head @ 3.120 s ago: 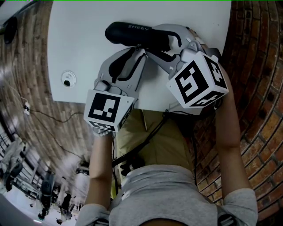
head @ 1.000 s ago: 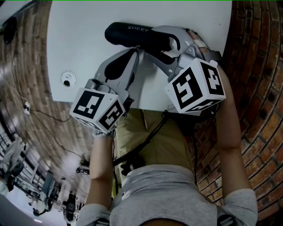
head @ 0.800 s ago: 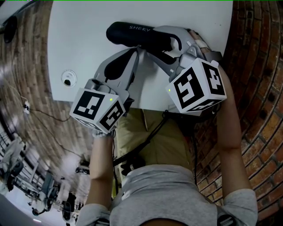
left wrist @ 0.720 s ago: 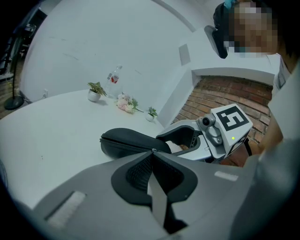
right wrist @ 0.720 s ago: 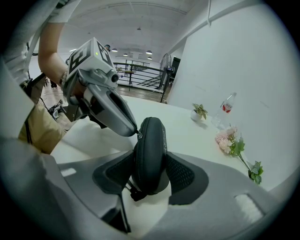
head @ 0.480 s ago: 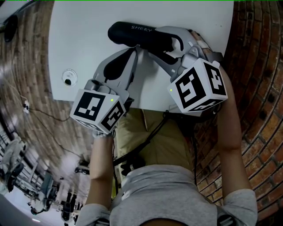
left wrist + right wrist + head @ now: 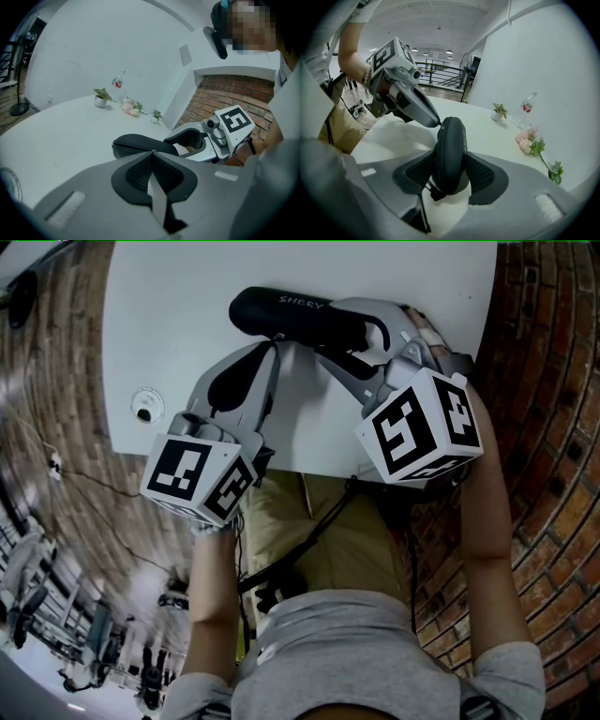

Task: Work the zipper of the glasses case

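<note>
A black zip-up glasses case (image 7: 292, 317) lies lengthwise on the white table (image 7: 169, 324). My right gripper (image 7: 373, 332) is shut on the case's right end. In the right gripper view the case (image 7: 451, 152) stands on edge between the two black pads. My left gripper (image 7: 277, 339) comes in from the near side, jaws shut, tips against the case's zipper seam. In the left gripper view the shut tips (image 7: 153, 151) pinch a tiny metal zipper pull at the edge of the case (image 7: 136, 143). The right gripper view shows the left gripper's tip (image 7: 438, 124) at that pull.
A small round white fitting (image 7: 144, 408) sits in the table near its front left edge. At the far side stand a small potted plant (image 7: 99, 97), a clear bottle (image 7: 118, 83) and pink flowers (image 7: 130, 108). The table's front edge lies just under both marker cubes, close to the person's lap.
My left gripper has slid a little to the left along the case's near seam, and its marker cube has swung left and down. The right gripper and case have barely shifted.
</note>
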